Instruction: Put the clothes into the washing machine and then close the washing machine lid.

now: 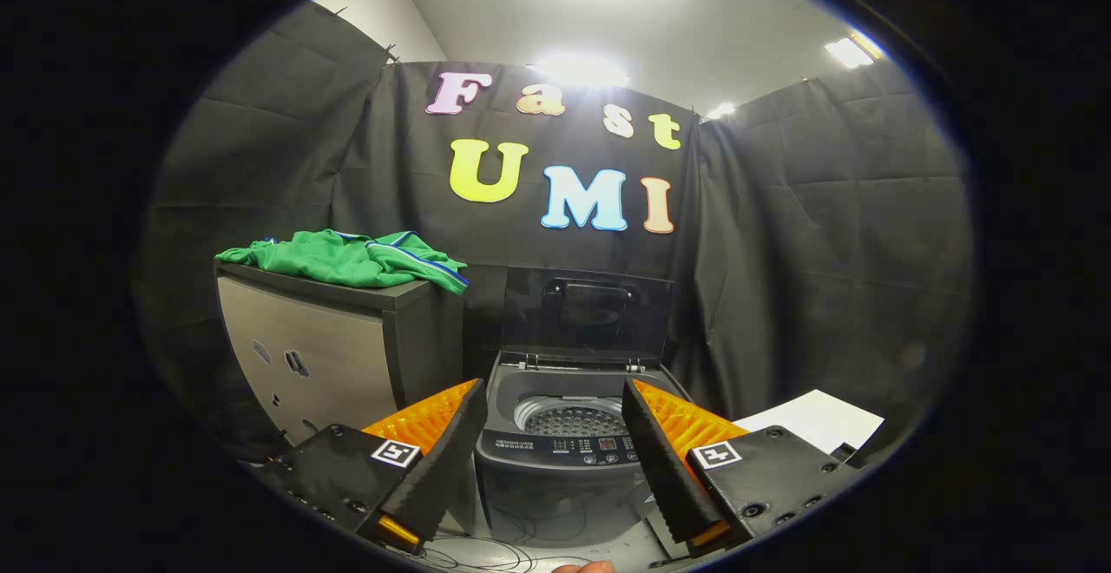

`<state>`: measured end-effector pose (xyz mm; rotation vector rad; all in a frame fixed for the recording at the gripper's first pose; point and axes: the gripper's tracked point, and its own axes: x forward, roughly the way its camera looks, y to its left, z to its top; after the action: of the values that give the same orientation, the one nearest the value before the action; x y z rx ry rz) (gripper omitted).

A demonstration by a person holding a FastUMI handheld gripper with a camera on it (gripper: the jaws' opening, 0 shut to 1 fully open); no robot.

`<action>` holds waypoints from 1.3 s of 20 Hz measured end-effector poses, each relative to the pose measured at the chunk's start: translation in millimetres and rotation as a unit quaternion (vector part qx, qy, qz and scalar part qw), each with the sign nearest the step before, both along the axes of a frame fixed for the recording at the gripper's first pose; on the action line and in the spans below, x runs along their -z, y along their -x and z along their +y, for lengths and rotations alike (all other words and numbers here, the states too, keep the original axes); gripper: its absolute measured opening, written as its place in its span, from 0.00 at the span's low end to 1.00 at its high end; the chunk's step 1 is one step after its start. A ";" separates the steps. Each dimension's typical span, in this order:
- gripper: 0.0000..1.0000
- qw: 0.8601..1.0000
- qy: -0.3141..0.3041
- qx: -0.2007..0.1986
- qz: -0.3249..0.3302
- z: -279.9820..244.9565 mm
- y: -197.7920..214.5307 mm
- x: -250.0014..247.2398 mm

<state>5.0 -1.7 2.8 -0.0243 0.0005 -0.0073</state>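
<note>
Gripper (553,406) spread wide, released, nothing between the fingers. Fingers (438,456) wedge-shaped, orange ribbed outer faces, black serrated pads on the inner faces, mounted on matte black blocks bearing square printed markers.

Just ahead, framed between the fingers: washing machine (564,456), dark grey plastic, boxy, top-loading, smooth control strip across the near edge. Perforated metal drum (573,417) visible through the round opening. Lid (588,312) raised upright, dark translucent panel, hinged at the far edge, facing the gripper.

Beyond the left finger and higher: green clothes (347,256), soft crumpled fabric with blue-white striped trim, heaped on a dark-topped cabinet (304,347); long axis running left to right, one end drooping over the cabinet corner nearest the machine.

Beyond the right finger: flat white sheet (820,421).
</note>
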 end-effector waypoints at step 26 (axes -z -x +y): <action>0.98 1.000 -0.001 -0.019 0.006 23.4 -24.9 -34.7</action>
<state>29.9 21.7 37.4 -0.0224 0.0111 0.0304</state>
